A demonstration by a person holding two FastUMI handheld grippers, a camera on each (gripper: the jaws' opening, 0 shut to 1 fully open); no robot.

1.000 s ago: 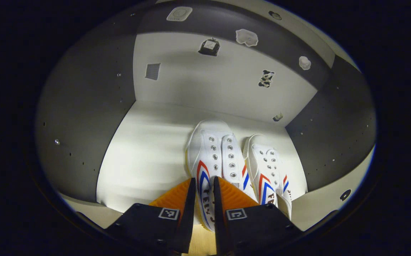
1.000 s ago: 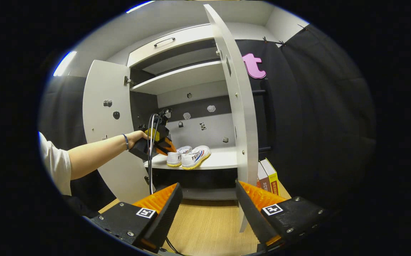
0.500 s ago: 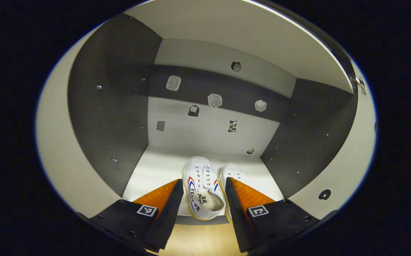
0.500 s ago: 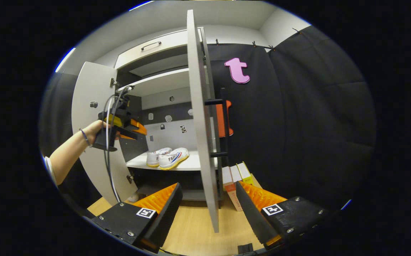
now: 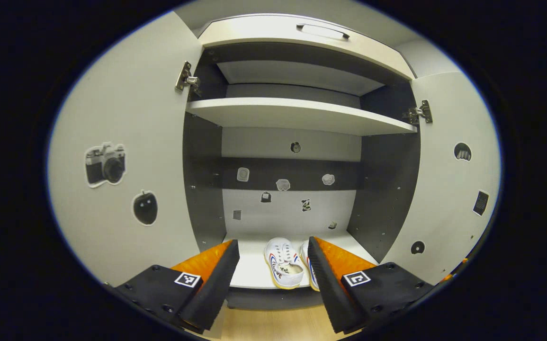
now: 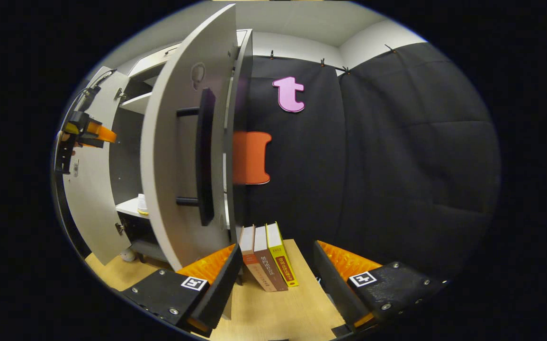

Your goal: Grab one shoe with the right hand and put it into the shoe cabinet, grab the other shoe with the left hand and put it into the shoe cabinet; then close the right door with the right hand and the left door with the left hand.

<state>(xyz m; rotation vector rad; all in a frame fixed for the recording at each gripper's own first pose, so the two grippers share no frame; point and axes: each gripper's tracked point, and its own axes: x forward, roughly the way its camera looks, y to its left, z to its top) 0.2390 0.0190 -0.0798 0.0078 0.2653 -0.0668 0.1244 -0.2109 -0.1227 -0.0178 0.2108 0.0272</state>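
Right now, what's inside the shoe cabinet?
Two white shoes sit side by side on the lower shelf; the right one is partly hidden. The upper shelf's top can't be seen.

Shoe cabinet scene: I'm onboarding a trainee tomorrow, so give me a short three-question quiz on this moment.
1. True or false: both shoes sit on the shoe cabinet's lower shelf.
2. The right door is: A) open B) shut.
3. Fill in: the left tool holds ____.

Key: 1 true. 2 A. 3 nothing; its jaws stand apart, like the right tool, which is near the books.
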